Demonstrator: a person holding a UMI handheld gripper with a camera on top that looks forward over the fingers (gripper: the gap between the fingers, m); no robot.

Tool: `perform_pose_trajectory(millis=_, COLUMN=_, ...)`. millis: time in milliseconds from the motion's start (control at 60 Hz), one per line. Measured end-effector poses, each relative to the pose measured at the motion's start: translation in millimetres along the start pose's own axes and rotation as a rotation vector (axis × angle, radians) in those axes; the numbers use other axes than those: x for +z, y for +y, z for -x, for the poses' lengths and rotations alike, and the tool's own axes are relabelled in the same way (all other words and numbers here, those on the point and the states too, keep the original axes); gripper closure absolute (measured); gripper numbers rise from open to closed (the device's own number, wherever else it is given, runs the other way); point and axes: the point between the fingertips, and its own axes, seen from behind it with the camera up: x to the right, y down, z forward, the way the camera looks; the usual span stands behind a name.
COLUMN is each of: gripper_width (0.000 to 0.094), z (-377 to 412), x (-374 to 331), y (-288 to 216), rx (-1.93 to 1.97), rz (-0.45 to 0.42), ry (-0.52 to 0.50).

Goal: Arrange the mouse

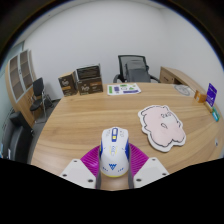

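The white computer mouse with blue markings point(115, 149) sits between the two fingers of the hand-held gripper point(115, 168), its rear end down among the magenta pads point(92, 156) and its nose pointing forward over the round light-wood table point(80, 115). Ahead of the fingers and off to the right lies a pale pink, animal-shaped mouse mat point(160, 125), flat on the tabletop and apart from the mouse. Judged from this layout, the arranging is not finished: the mouse is not on the mat, and if the mat is where it belongs, the carry across to it and the set-down are both left to do.

The fingers stand moderately apart, about as wide as the mouse body. The pads appear to lie against its sides, with no clear gap on either flank, so the gripper looks closed on the mouse. Whether the mouse is lifted or resting on the wood cannot be told from this view.

Beyond the table, further ahead, a black office chair point(132, 68) stands by the far edge, with papers point(124, 89) lying on the wood in front of it. Wooden shelving point(82, 80) lines the wall to the left.
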Motion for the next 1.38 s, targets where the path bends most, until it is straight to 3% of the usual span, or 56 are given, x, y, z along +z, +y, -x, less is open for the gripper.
perform_pose_trajectory(millis=167, gripper_width=0.0576, z=-100, x=34, y=-68, rx=-0.024, rz=-0.047, ry=0.064)
perform_pose_trajectory(millis=267, gripper_width=0.0577, z=-140, x=69, y=-89, rx=0.026, rz=-0.035, ry=0.027)
perform_pose_trajectory(millis=450, gripper_width=0.0578, z=-192, x=121, y=-81, rx=0.001, rz=0.046, ry=0.031)
perform_pose_trajectory(millis=517, gripper_width=0.0573, z=-199, x=134, y=-59, rx=-0.024, rz=0.112, ry=0.024)
perform_pose_trajectory(millis=550, gripper_width=0.0571, z=-200, x=136, y=-64, rx=-0.031, rz=0.085, ry=0.009)
perform_pose_trajectory(millis=683, gripper_width=0.0427, z=-199, x=137, y=-63, rx=-0.007, rz=0.116, ry=-0.038)
perform_pose_trajectory(millis=733, gripper_width=0.0326, z=-197, x=132, y=-62, rx=-0.008, rz=0.119, ry=-0.039)
perform_pose_trajectory(millis=800, gripper_width=0.0084, z=-200, x=119, y=-59, rx=-0.006, rz=0.116, ry=-0.002)
perform_pose_trajectory(millis=1167, gripper_width=0.0107, z=-100, x=-60, y=14, rx=0.048, rz=-0.026, ry=-0.021)
perform_pose_trajectory(millis=1383, gripper_width=0.0108, z=-39, x=-191, y=82, rx=0.092, rz=-0.037, ry=-0.045)
